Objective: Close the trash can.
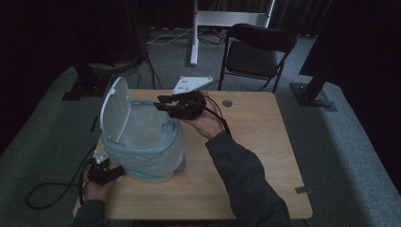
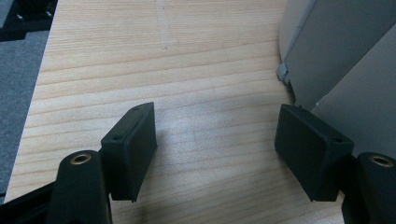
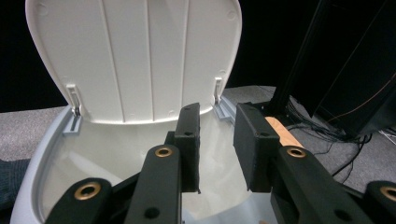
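Observation:
A pale bin (image 1: 142, 146) lined with a clear bag stands on the left part of the wooden table (image 1: 250, 156), its white lid (image 1: 115, 111) swung up on the left side. My right gripper (image 1: 163, 101) hovers level over the bin's mouth, pointing at the lid. In the right gripper view the jaws (image 3: 217, 116) stand apart with an empty gap, facing the lid's underside (image 3: 135, 56) and the bin's rim (image 3: 42, 149). My left gripper (image 1: 113, 171) rests low at the bin's front left corner. It is open (image 2: 215, 126) over bare table, the bin's wall (image 2: 336, 46) just to its right.
A black folding chair (image 1: 257, 49) and a white stand leg (image 1: 194, 33) are behind the table. A black cable (image 1: 47, 194) loops on the grey carpet at left. A round grommet (image 1: 227, 102) sits near the table's far edge. Dark frame feet flank the table.

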Demonstrator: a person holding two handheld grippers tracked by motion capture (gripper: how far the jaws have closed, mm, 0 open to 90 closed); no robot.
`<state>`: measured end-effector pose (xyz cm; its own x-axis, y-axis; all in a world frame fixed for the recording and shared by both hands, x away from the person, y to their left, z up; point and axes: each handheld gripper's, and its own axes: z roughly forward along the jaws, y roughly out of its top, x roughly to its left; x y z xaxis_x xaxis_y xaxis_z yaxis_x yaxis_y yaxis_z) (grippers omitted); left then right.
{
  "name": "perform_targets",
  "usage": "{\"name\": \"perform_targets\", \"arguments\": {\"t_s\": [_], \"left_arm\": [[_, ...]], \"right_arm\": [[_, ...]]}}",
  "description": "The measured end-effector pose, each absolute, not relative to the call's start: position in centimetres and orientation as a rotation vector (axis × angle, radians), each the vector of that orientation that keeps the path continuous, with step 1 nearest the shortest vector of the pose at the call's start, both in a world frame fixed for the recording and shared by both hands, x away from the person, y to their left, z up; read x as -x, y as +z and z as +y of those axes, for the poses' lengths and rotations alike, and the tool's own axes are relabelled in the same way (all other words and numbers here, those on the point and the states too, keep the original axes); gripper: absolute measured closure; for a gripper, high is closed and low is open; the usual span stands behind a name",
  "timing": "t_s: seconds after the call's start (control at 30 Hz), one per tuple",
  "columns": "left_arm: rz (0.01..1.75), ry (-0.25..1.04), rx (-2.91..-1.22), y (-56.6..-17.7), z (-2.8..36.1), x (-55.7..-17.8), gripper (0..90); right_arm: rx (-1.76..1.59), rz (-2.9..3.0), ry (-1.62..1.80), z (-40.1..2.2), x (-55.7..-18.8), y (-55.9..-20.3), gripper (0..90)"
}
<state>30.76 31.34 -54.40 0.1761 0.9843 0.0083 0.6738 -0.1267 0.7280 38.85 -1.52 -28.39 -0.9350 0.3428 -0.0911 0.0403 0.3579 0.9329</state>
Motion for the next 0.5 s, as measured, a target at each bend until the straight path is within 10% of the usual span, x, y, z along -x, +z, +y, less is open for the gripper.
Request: {"name": "perform_targets", "arguments": {"t_s": [0.5], "left_arm": [[1.559,0.682,-1.871,-54.4,31.3,-30.8,29.9]], "right_arm": [[-0.327,2.363,1.597,0.1,-39.3,-27.0,73.4]]}}
